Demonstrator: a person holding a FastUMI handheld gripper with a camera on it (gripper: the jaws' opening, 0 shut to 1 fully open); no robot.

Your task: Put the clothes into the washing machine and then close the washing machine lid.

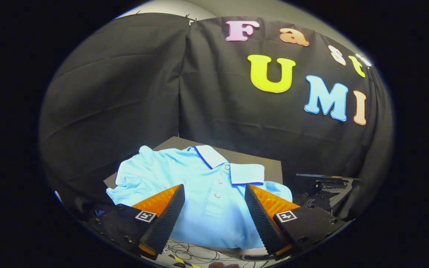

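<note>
The light-blue polo shirt [203, 197] is seen spread flat on a dark board [259, 160], directly ahead of and below the gripper [214, 208], its collar-to-hem axis running along the fingers, which are held wide apart and empty.

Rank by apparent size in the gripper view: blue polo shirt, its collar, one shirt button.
1. blue polo shirt, lying spread on the dark platform.
2. collar.
3. button.
The gripper hangs above it, jaws open.
</note>
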